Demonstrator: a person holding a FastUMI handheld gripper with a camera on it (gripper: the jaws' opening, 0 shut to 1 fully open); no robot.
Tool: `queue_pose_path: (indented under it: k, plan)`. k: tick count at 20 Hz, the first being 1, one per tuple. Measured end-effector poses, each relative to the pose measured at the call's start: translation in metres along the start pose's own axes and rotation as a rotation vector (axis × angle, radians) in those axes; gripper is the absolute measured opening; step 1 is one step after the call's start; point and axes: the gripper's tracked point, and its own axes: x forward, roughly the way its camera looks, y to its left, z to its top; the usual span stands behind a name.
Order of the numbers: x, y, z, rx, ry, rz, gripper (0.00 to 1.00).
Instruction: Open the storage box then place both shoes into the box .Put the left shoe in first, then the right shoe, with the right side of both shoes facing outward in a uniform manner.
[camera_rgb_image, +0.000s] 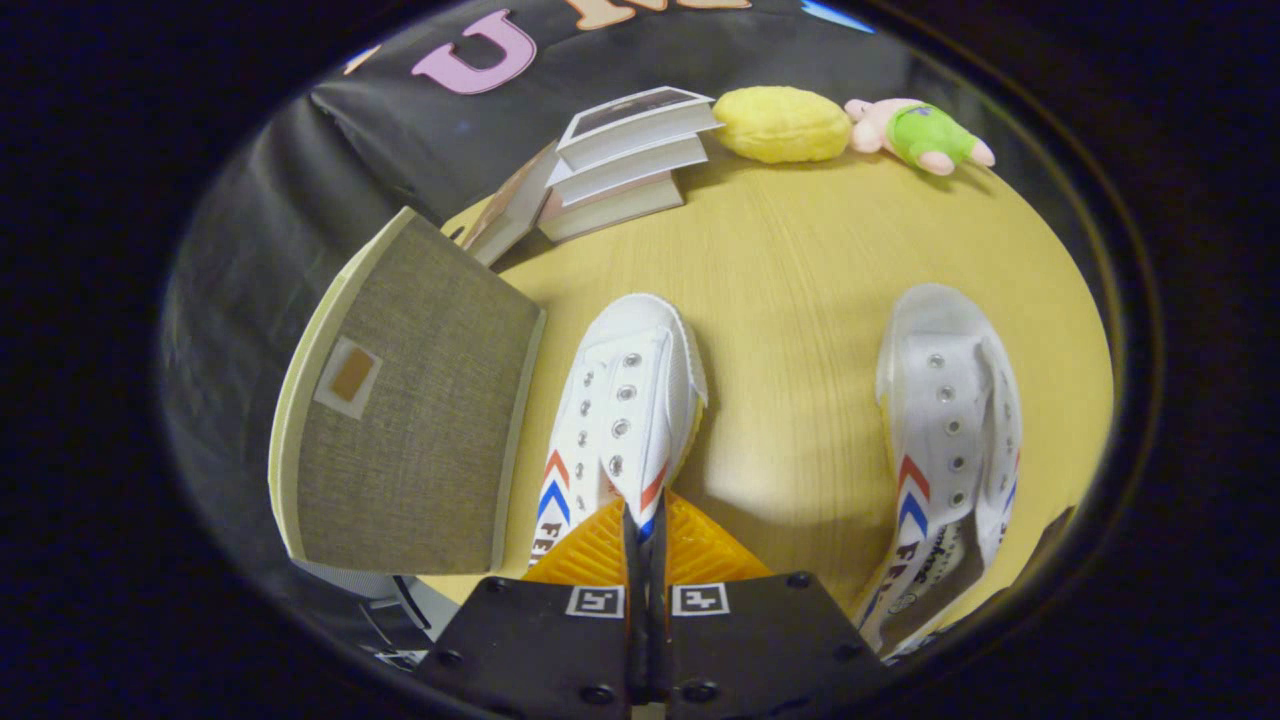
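The near white shoe lay toe-away on the wooden table, its heel edge pinched between the closed orange fingers of the gripper, with the grey storage box just beside it, the second shoe apart opposite, and books and plush toys beyond.

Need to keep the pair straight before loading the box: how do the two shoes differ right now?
The shoe beside the box is pinched at its collar by the hand-held gripper, both orange fingers pressed on it; the far shoe lies free on the table. The gripped one sits next to the grey storage box; the other lies well apart. Both are white, laceless, with red-and-blue chevrons.
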Motion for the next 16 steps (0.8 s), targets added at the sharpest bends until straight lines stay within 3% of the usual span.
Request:
queue_pose_path:
  k: [6, 16]
  plan:
    - [-0.037, 0.025, 0.032, 0.087, -0.073, 0.016, 0.04]
    - [-0.109, 0.098, 0.101, 0.06, -0.223, 0.09, 0.04]
